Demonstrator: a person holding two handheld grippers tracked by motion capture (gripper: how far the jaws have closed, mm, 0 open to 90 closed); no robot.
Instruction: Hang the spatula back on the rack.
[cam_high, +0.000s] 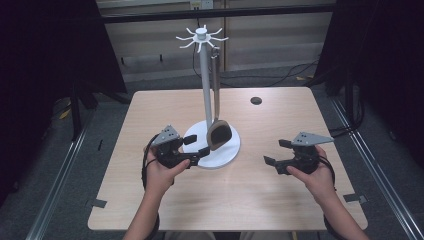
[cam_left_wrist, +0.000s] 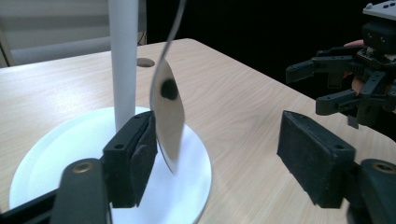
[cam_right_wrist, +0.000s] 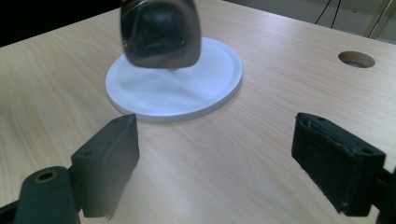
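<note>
With the spatula (cam_high: 218, 134) hanging from the rack (cam_high: 205, 75) just beside one pad of the released left hand-held gripper (cam_high: 196, 147), that gripper best backs straight away, while the right hand-held gripper (cam_high: 276, 152) waits open.

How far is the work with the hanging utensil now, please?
Done: the metal utensil hangs from a hook of the white stand. In hand: nothing; the left gripper stands open beside its head, not pressing. The right gripper waits open. Left: drawing the hands away, probably.
</note>
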